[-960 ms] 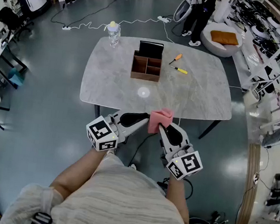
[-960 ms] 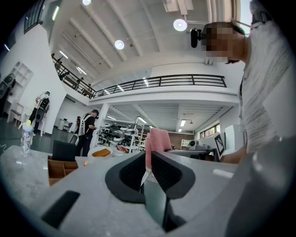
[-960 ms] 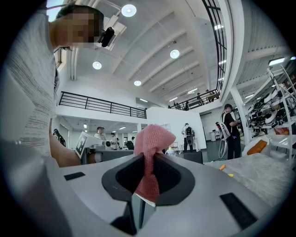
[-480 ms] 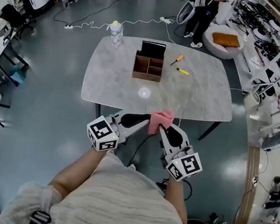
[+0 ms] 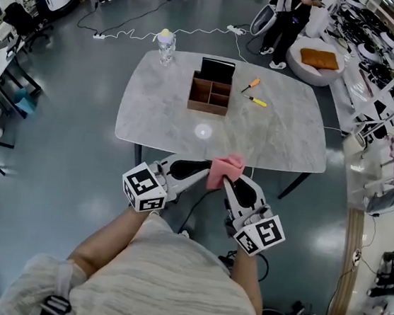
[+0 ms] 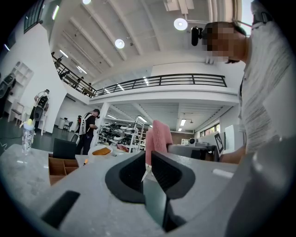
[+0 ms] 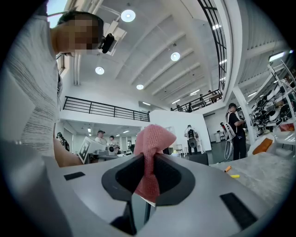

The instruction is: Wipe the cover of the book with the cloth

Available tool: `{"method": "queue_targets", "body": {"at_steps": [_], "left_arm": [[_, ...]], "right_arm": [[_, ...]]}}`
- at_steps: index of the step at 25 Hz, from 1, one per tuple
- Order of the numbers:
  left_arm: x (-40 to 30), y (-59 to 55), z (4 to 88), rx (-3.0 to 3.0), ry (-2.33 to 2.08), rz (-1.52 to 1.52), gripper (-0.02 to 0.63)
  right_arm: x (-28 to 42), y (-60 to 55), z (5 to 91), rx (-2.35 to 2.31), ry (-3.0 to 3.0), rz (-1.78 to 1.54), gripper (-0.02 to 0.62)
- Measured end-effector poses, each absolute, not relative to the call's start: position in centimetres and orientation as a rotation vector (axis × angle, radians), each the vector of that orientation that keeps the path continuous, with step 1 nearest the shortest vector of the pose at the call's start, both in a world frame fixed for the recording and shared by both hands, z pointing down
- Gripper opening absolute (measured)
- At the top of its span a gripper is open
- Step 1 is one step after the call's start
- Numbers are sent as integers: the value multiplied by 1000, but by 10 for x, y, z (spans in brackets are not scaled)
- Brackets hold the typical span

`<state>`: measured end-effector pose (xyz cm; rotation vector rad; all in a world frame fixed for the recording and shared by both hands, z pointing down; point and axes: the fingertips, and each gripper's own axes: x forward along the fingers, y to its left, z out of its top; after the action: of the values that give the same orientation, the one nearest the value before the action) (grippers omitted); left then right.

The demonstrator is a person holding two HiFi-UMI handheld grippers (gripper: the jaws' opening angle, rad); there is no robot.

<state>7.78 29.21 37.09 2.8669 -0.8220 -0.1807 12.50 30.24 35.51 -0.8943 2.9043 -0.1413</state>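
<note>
A pink cloth (image 5: 225, 169) is bunched up and pinched in my right gripper (image 5: 227, 180), held in the air just short of the table's near edge. In the right gripper view the cloth (image 7: 151, 139) rises out of the closed jaws of the right gripper (image 7: 147, 159). My left gripper (image 5: 204, 171) points at the cloth from the left, its tips right beside it. In the left gripper view its jaws (image 6: 147, 157) show only a thin slit with nothing in it, and the cloth (image 6: 157, 136) stands just past them. The black book (image 5: 216, 68) stands upright behind a wooden box (image 5: 208, 96).
The grey marble table (image 5: 278, 138) also carries a plastic bottle (image 5: 166, 45) at its far left and two screwdrivers (image 5: 249, 83) (image 5: 254, 100) right of the box. Cables run across the floor beyond the table. People stand at the far end of the room.
</note>
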Motion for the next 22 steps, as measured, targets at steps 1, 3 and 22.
{"method": "queue_targets", "body": {"at_steps": [1, 3, 22], "left_arm": [[78, 293, 372, 2866, -822, -179, 49], [78, 294, 373, 2863, -823, -177, 49], [86, 293, 380, 2853, -815, -158, 49]], "right_arm": [[124, 303, 355, -889, 2904, -142, 63], [124, 304, 356, -885, 2908, -149, 63], [130, 303, 365, -885, 2915, -185, 63]]}}
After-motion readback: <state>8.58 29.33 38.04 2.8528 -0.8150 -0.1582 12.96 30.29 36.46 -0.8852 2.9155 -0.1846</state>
